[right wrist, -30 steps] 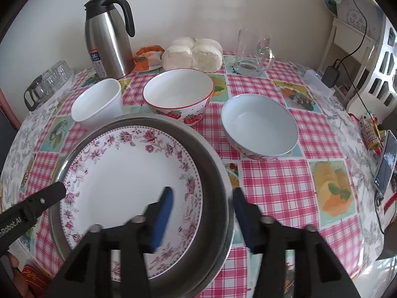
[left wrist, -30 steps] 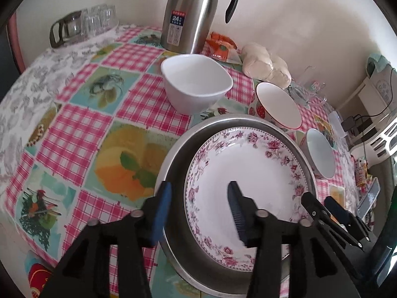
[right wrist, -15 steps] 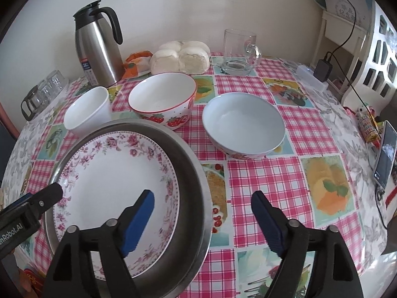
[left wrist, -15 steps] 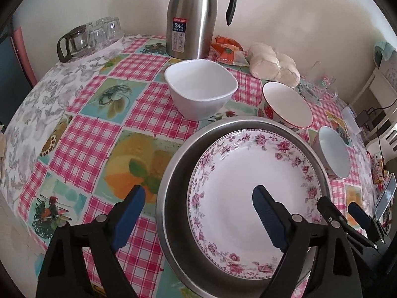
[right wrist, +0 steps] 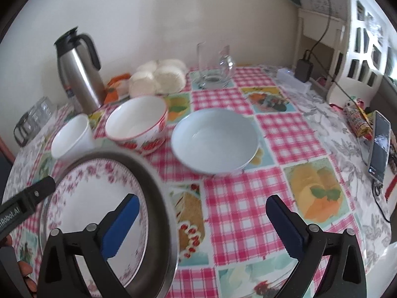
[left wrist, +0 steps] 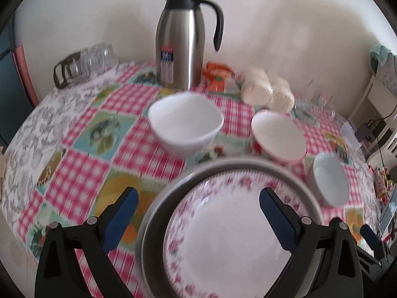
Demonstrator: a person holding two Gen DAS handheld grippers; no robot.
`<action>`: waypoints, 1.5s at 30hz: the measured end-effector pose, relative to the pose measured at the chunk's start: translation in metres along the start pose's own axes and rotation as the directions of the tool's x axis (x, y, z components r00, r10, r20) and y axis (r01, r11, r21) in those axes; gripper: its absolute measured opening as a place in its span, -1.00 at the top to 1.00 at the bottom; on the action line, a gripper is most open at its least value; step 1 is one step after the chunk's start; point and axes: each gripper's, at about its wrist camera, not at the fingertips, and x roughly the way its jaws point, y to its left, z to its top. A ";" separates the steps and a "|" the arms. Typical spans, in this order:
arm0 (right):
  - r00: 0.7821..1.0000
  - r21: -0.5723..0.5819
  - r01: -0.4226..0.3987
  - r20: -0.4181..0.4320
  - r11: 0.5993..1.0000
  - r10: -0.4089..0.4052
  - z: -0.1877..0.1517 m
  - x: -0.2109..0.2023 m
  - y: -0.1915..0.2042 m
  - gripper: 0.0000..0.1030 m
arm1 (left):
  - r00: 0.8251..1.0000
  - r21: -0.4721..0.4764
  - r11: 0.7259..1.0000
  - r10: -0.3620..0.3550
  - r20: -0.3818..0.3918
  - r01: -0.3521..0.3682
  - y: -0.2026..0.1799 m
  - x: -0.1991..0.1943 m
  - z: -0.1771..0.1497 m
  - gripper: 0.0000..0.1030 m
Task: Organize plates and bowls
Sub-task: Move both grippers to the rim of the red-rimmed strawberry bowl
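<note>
A floral-rimmed plate (left wrist: 223,236) lies inside a wide metal dish (left wrist: 158,198) at the near table edge. My left gripper (left wrist: 197,196) hovers over the dish's left side. Its jaws are opening wide and press on nothing. My right gripper (right wrist: 203,202) hangs over the dish's right rim (right wrist: 158,198), jaws also opening, with only that rim and tablecloth below. Behind the dish stand a plain white bowl (left wrist: 184,126), a strawberry-patterned bowl (right wrist: 136,124) and a pale blue bowl (right wrist: 213,141). The left gripper's finger (right wrist: 29,198) shows over the plate (right wrist: 86,211) in the right wrist view.
At the back stand a steel thermos jug (left wrist: 183,47), bagged white buns (left wrist: 268,92), an orange packet (left wrist: 215,74), a glass mug (right wrist: 213,67) and small glasses (left wrist: 84,62). A phone (right wrist: 379,146) and cables lie at the table's right edge, with a white shelf beyond.
Both grippers' jaws have spread from half closed around the metal dish's rim to wide. Both have drawn back a little, and the views have tilted up.
</note>
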 end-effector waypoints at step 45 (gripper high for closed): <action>0.997 -0.152 -0.009 -0.078 0.988 -0.003 0.112 0.090 0.051 -0.08 | 0.974 0.012 0.978 -0.206 -0.089 0.208 -0.061 0.094 0.091 -0.08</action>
